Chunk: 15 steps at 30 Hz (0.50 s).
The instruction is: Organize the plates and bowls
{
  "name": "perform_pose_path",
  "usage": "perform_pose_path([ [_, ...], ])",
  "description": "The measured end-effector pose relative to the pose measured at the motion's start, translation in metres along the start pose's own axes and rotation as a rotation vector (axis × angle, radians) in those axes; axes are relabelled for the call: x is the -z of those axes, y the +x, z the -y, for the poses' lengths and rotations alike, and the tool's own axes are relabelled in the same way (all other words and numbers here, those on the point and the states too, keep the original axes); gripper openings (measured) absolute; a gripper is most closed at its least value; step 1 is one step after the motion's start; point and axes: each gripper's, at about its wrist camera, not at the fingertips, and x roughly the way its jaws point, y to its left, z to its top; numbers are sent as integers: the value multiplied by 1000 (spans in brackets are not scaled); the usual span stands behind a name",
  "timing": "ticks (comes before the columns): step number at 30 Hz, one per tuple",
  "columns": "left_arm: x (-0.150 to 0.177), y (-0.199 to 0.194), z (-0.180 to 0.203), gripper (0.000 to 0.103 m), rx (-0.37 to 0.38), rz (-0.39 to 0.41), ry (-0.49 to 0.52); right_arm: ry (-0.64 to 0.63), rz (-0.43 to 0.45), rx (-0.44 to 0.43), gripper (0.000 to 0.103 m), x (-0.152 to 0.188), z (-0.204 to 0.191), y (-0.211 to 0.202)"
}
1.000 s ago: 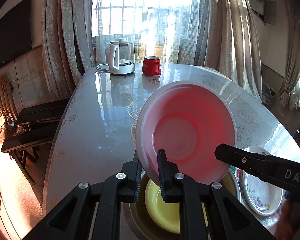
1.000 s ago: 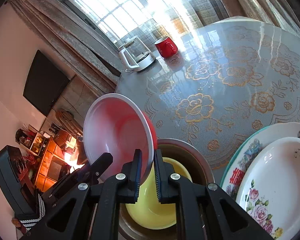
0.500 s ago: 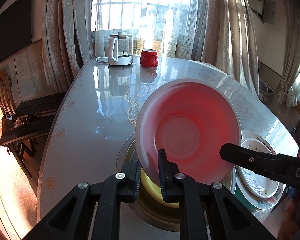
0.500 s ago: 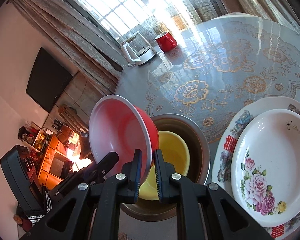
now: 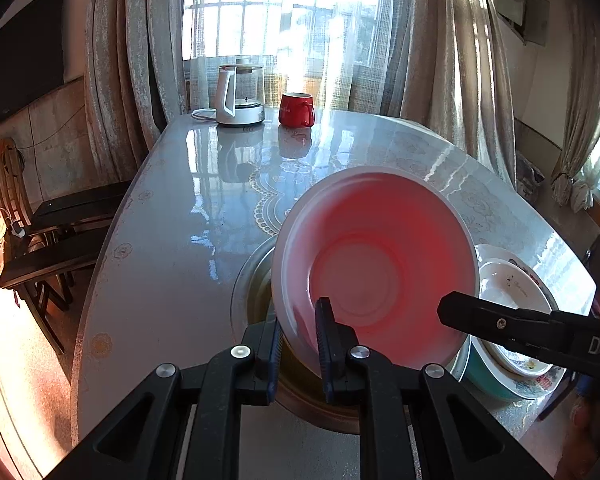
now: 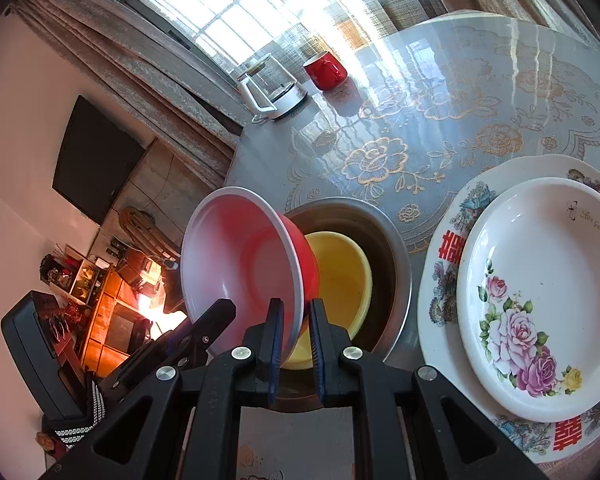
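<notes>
A red bowl (image 5: 376,268) with a pale inside hangs tilted on edge over a yellow bowl (image 6: 340,276), which sits inside a steel bowl (image 6: 388,240). My left gripper (image 5: 298,320) is shut on the red bowl's near rim. My right gripper (image 6: 296,312) is shut on the rim of the same red bowl (image 6: 244,264) from the other side. The right gripper's finger (image 5: 500,328) crosses the left wrist view at the right. Next to the steel bowl lies a white floral plate (image 6: 540,288) on a larger patterned plate (image 6: 448,240).
A glass kettle (image 5: 240,96) and a red mug (image 5: 296,110) stand at the far end of the glossy table (image 5: 172,240), before curtains and a window. Dark benches (image 5: 60,236) stand along the table's left side.
Both grippers have carried the red bowl down and closer over the yellow bowl in the steel bowl. The plate stack now shows more fully on the right.
</notes>
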Motion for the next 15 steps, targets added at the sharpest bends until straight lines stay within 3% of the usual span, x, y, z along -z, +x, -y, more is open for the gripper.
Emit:
perform_pose_path([
  [15,9,12,3,16,-5,-38,18,36,-30,20,15,9,11,5],
])
